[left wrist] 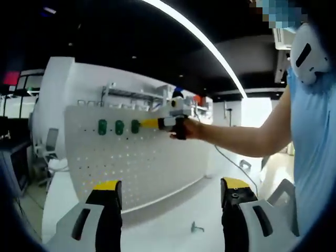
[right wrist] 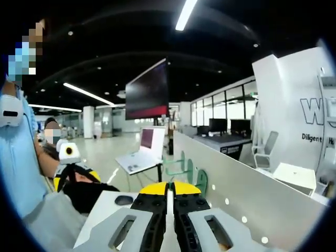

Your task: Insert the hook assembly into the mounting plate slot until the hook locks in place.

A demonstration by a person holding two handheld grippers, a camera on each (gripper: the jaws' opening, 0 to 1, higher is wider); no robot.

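In the left gripper view my left gripper point(left wrist: 170, 202) hangs back from the work with its fingers point(left wrist: 107, 191) spread wide and nothing between them. Beyond them a white pegboard mounting plate point(left wrist: 131, 163) stands upright on the white bench point(left wrist: 173, 210). 3 green hooks point(left wrist: 119, 126) sit in a row near its top edge. My right gripper point(left wrist: 170, 122) reaches in from the right, its yellow tip up against the rightmost of the 3. A small metal piece point(left wrist: 197, 228) lies loose on the bench near my fingers — I cannot tell what it is.

In the right gripper view my right gripper point(right wrist: 169, 190) has its fingers point(right wrist: 153, 189) pressed together with only a thin seam between the yellow tips. If they pinch anything, it is hidden. The mounting plate point(right wrist: 247, 194) runs away along the right, seen edge-on, and the green hooks point(right wrist: 184, 167) stick out of it just beyond my tips, the nearest one point(right wrist: 201, 181) right beside them. The left gripper point(right wrist: 73, 170) shows at far left, by a laptop point(right wrist: 142, 155) on a stand.

My judgement: the task looks late — the third hook seems seated or nearly so. Whether it has locked I cannot see, so what is left is to confirm that.
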